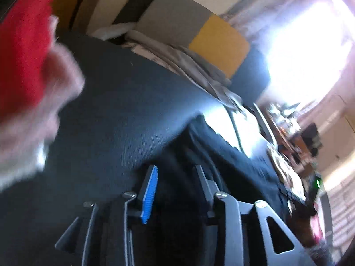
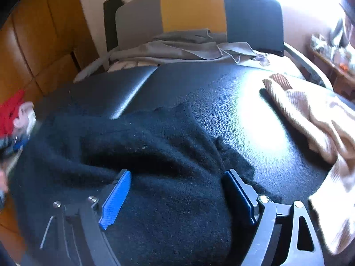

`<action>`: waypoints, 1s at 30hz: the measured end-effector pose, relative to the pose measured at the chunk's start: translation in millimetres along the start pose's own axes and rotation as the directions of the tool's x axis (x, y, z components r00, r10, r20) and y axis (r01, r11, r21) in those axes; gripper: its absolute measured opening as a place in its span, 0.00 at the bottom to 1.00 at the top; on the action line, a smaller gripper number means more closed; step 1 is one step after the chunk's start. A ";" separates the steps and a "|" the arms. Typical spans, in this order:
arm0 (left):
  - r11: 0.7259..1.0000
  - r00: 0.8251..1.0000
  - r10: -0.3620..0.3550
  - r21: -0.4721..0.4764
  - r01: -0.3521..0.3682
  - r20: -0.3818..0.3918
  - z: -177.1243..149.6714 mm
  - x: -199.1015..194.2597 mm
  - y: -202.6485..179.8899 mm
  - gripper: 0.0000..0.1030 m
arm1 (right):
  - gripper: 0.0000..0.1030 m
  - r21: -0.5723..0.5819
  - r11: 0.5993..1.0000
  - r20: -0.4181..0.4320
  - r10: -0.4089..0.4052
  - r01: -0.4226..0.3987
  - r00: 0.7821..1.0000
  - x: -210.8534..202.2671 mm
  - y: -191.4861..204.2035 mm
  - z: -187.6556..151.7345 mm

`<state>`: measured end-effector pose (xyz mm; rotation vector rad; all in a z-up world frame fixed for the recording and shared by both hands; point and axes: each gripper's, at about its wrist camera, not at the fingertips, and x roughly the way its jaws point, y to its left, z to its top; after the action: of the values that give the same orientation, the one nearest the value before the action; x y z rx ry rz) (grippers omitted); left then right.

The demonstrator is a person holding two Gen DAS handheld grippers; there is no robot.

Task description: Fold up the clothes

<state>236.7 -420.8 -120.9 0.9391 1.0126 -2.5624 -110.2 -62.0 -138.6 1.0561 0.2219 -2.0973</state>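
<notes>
The black sweater [image 2: 155, 155] lies crumpled on the dark padded table [image 2: 244, 93]. The right gripper [image 2: 175, 190] hangs over it with its fingers wide apart, pressing nothing. The left gripper [image 1: 175, 190] is half open above dark cloth, gripping nothing. A beige garment [image 2: 310, 119] lies at the table's right edge.

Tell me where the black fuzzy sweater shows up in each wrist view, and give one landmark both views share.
Left wrist: the black fuzzy sweater runs as a dark blurred band from centre toward lower right, just beyond the left gripper.
Right wrist: it fills the lower centre and left, spread on the black padded surface, under the open right gripper.
Shared landmark: the yellow panel of the headboard behind the bed.
</notes>
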 end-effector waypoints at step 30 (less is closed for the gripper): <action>0.922 0.988 0.095 0.385 -0.041 -0.122 -47.3 0.9 -54.8 0.07 | 0.16 -0.127 0.990 -0.083 -0.068 0.057 0.994 -70.4 21.7 -62.2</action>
<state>235.6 -348.5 -118.7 1.2391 0.5002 -2.7168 -31.1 -9.5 -122.3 1.0783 0.4285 -2.0654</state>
